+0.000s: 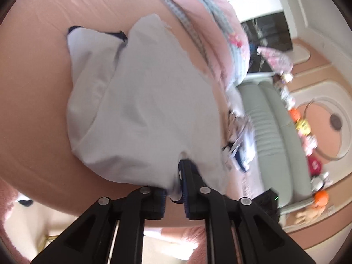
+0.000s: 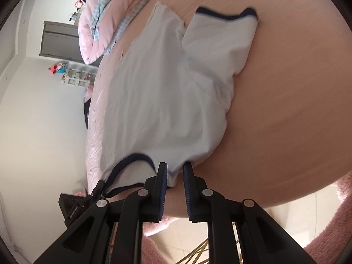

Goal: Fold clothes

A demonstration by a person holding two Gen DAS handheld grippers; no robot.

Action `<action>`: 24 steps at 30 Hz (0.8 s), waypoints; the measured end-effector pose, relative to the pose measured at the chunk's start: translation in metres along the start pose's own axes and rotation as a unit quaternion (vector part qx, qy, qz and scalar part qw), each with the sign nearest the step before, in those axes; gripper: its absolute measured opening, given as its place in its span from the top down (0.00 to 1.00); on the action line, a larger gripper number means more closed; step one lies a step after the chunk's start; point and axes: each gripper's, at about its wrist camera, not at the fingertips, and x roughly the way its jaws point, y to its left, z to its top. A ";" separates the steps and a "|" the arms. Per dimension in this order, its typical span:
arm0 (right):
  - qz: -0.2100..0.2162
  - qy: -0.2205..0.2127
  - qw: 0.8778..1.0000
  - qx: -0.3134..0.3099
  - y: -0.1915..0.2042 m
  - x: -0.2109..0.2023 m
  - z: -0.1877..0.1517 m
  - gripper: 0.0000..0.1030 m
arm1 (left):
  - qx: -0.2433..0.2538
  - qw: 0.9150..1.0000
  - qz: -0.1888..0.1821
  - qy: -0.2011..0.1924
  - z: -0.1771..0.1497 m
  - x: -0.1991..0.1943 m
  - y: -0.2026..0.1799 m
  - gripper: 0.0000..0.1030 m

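Garment: a white shirt (image 2: 167, 92) with dark trim is spread on the peach bed sheet (image 2: 286, 110), ahead of both tongs; one sleeve is seen lying forward and right of the right tongs.
Left tongs (image 1: 173, 189): narrowed onto a bunch of the shirt's near edge, which is pinched between the blue pads.
Right tongs (image 2: 175, 189): drawn close on the near edge beside the dark-trimmed neck opening (image 2: 134, 162); cloth is seen between the pads, though a slight gap remains.
Step in hand: the near edge is judged to be held at two points, either for a fold being carried forward or for the shirt being laid out and smoothed; the pictures fit both.
Next move: both grips are best kept level, so that the held edge stays straight.
Edges: the bed's near edge lies just beneath both tongs; a pink quilt (image 2: 99, 22) is heaped at the far side.
Open room: bare sheet is left forward and right of the right tongs.
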 end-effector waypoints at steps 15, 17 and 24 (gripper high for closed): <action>-0.028 0.018 0.998 -0.057 0.024 0.042 -0.009 0.86 | 0.024 1.000 0.002 0.014 -0.006 0.017 -0.003 0.94; -0.040 0.010 0.997 -0.059 0.025 0.036 -0.009 0.90 | 0.024 1.000 -0.001 0.009 -0.008 0.010 -0.006 0.94; -0.002 -0.010 0.999 -0.045 0.030 0.007 -0.010 0.90 | -0.034 0.997 -0.069 -0.002 -0.008 -0.003 0.007 0.94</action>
